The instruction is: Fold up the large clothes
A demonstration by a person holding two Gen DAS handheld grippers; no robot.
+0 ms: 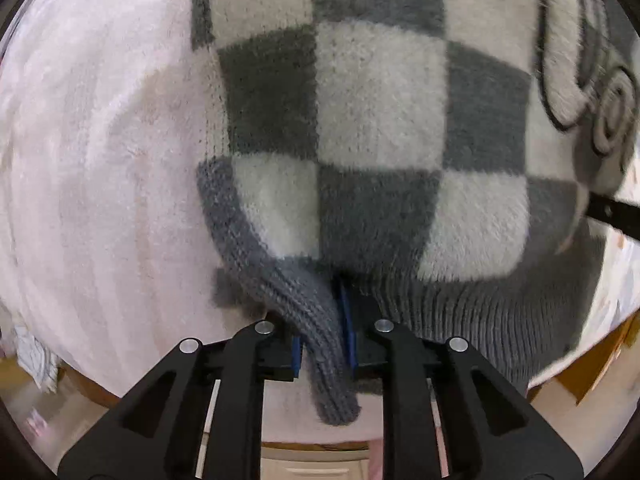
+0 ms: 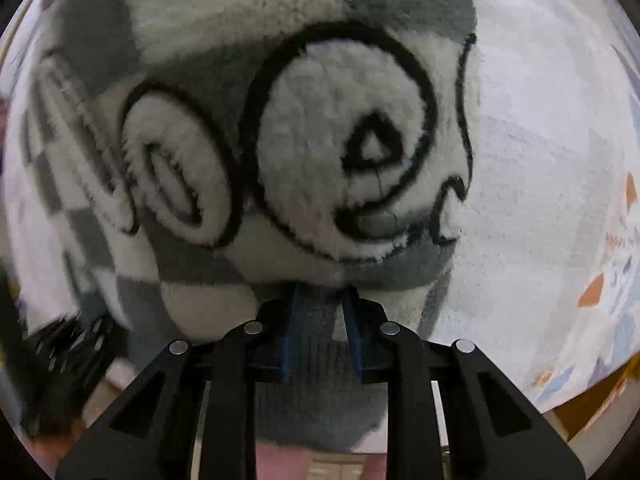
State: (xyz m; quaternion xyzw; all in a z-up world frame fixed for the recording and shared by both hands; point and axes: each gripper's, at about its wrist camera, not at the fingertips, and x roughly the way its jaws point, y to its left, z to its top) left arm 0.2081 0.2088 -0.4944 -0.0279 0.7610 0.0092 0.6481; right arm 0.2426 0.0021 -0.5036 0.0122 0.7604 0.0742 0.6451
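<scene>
One pale pink fleece blanket (image 1: pixel 100 160) covers the surface under the sweater (image 1: pixel 380 120).

Soft even light, fisheye-bent edges, motion blur at left

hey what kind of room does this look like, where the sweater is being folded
Probably a bedroom at home. The checkered sweater lies on a fluffy pale pink blanket spread like bedding, a patterned quilt-like cloth shows at the edge, and wooden furniture and flooring sit below.
</scene>
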